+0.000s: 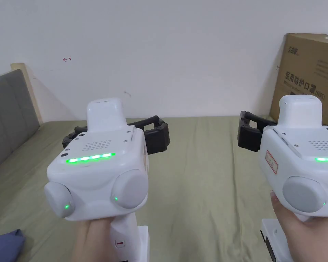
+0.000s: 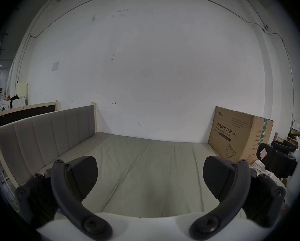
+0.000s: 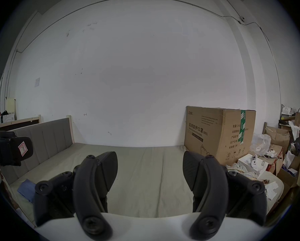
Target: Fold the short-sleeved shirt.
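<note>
A blue cloth (image 1: 4, 244), perhaps the shirt, lies bunched at the near left edge of the olive-green bed (image 1: 207, 191); in the right gripper view the blue cloth (image 3: 26, 188) sits by the headboard. A hand holds each gripper up above the bed, side by side and pointing at the wall. My left gripper (image 1: 116, 131) is open, its jaws (image 2: 150, 168) wide apart with nothing between them. My right gripper (image 1: 293, 129) is open too, its jaws (image 3: 150, 163) holding nothing. Both hang well away from the cloth.
A large cardboard box (image 1: 310, 71) stands on the bed's far right corner against the white wall. A grey padded headboard (image 1: 6, 116) runs along the left side. Boxes, bags and papers (image 3: 276, 149) pile up beyond the bed's right edge.
</note>
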`<move>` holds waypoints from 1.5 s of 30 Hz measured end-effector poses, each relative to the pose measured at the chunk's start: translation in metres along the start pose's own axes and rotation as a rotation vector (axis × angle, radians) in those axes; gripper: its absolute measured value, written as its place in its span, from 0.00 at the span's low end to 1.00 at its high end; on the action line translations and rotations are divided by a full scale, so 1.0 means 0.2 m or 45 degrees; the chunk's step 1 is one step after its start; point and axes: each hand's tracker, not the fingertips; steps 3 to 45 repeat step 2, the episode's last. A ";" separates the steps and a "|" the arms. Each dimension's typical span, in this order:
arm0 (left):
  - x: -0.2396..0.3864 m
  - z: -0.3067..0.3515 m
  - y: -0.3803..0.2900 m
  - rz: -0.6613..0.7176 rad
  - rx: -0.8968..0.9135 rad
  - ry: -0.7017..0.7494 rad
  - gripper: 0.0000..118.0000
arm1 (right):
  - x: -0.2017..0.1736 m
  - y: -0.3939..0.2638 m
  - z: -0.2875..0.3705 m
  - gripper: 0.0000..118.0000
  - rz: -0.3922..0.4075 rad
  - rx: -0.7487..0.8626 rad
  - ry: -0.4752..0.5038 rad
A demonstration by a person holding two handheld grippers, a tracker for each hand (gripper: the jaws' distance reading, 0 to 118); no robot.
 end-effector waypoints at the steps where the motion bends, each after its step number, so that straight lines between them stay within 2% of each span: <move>1: 0.00 0.00 0.00 0.000 0.001 -0.004 1.00 | 0.00 0.00 0.00 0.71 -0.002 0.000 0.000; 45: 0.00 0.00 0.00 -0.001 0.002 -0.006 1.00 | 0.00 0.00 0.00 0.71 -0.003 0.001 0.000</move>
